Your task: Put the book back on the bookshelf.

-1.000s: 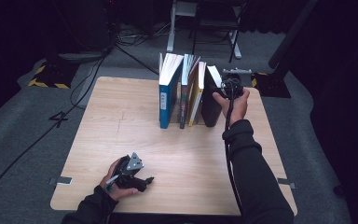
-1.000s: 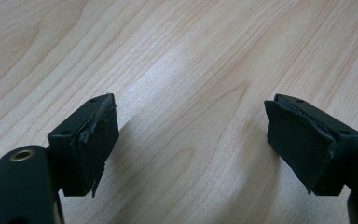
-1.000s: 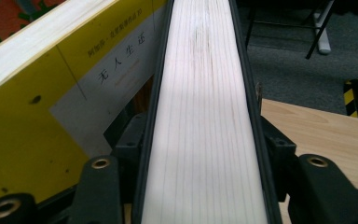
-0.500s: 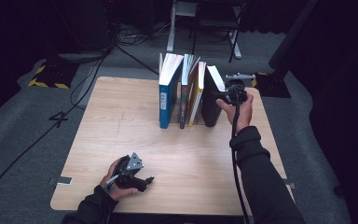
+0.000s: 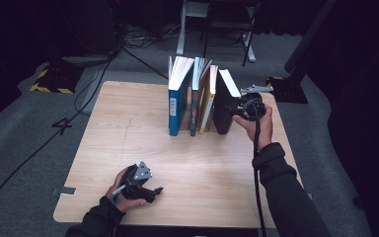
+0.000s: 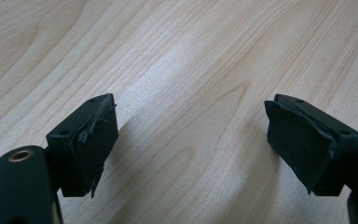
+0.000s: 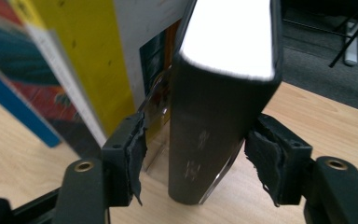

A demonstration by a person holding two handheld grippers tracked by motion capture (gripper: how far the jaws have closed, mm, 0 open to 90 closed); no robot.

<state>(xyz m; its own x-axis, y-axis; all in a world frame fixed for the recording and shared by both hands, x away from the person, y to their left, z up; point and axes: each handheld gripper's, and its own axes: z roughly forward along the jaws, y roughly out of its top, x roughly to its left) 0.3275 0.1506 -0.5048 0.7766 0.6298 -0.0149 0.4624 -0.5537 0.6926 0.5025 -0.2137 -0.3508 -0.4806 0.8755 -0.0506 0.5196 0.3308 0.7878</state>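
The black book [image 7: 221, 116] is seen standing upright at the right end of a row of books [image 5: 192, 96] near the far edge of the table [image 5: 128, 143]. It is straddled by the right gripper [image 7: 196, 161], whose jaws have just been opening. A gap is seen between the left pad and the cover; the right pad lies at the other cover, and contact there cannot be told. In the high view this gripper [image 5: 234, 112] is held level against the book's near edge. The left gripper [image 6: 191, 144] is held wide, with nothing between its jaws, low over the table's near part, well apart from the books.
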